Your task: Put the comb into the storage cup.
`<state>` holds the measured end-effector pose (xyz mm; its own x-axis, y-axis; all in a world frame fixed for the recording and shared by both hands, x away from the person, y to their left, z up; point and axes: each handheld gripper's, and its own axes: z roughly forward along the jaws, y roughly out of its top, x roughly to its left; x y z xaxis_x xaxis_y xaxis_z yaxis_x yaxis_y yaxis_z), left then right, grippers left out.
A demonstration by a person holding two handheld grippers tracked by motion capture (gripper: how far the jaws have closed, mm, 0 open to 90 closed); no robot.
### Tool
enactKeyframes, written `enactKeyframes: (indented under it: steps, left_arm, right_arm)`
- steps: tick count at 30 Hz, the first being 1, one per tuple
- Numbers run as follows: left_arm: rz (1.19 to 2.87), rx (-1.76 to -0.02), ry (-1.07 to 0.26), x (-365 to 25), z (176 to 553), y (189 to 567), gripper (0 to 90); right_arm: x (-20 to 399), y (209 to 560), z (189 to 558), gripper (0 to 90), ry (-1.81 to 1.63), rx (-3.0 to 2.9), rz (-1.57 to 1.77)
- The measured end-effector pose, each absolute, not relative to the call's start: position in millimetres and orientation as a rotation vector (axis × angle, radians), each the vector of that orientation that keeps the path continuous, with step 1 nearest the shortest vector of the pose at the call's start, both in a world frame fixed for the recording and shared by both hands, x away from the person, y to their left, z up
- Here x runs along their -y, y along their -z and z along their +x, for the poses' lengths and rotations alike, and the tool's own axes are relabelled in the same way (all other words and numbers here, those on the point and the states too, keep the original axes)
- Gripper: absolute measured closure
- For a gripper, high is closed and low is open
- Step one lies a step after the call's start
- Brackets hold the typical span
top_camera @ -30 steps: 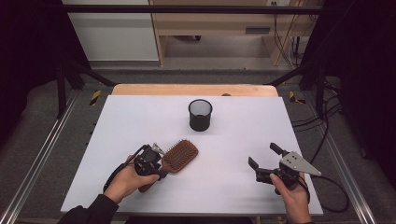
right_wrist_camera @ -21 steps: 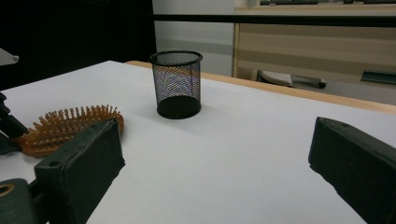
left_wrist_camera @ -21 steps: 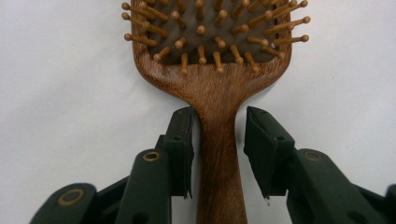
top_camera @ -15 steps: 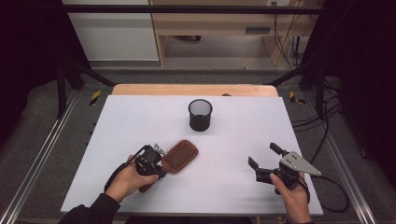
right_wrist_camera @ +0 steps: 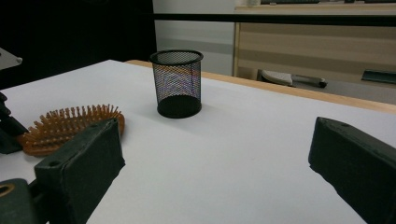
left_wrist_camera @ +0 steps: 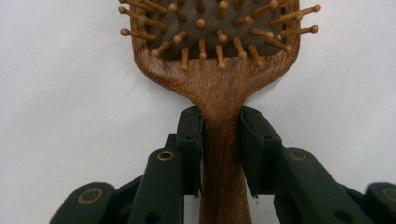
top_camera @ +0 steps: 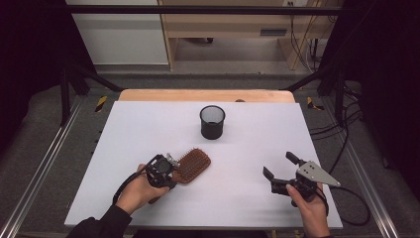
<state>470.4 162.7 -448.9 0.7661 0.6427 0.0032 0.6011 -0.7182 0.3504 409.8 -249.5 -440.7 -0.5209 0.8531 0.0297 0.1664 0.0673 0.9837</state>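
Observation:
A wooden paddle hairbrush (top_camera: 194,164) lies bristles up on the white table (top_camera: 148,129), at the front left. My left gripper (top_camera: 173,172) has just been closing on it. In the left gripper view both pads press the sides of the brush handle (left_wrist_camera: 219,154), just below the head (left_wrist_camera: 215,42). My right gripper (top_camera: 278,164) rests low at the front right, apart from the brush. Its jaws stand wide open with nothing between them (right_wrist_camera: 217,154). The right gripper view has the brush (right_wrist_camera: 70,123) off to its left.
A black mesh pen cup (top_camera: 212,121) stands upright and empty behind the middle of the table, also in the right gripper view (right_wrist_camera: 177,84). A wooden strip (top_camera: 205,95) edges the far side. Cables (top_camera: 346,198) trail off the right edge.
Both hands and the brush have stayed where they were. The left gripper's jaws look a little narrower around the brush handle.

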Motion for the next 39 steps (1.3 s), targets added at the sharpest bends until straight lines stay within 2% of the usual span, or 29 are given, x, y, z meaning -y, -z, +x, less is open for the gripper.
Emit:
enactKeyframes:
  steps: [7, 17, 28, 32, 39]
  left_arm:
    - [2.647, -0.919, -0.199, -161, 469, 449, 72.7]
    - [2.582, -0.889, -0.253, -166, 463, 451, 72.8]
    - [2.330, -0.822, -0.437, -159, 459, 441, 72.8]
    - [2.249, -0.806, -0.458, -154, 458, 442, 72.8]
    - [2.211, -0.764, -0.496, -151, 454, 444, 72.9]
  right_arm:
    - [250, 441, 410, 3.0, -1.497, -1.762, 1.015]
    - [250, 440, 409, 3.0, -1.500, -1.759, 1.019]
    - [237, 441, 410, 3.0, -1.528, -1.781, 1.023]
    - [224, 441, 412, 3.0, -1.554, -1.804, 1.021]
    - [200, 444, 420, 4.0, -1.568, -1.839, 1.046]
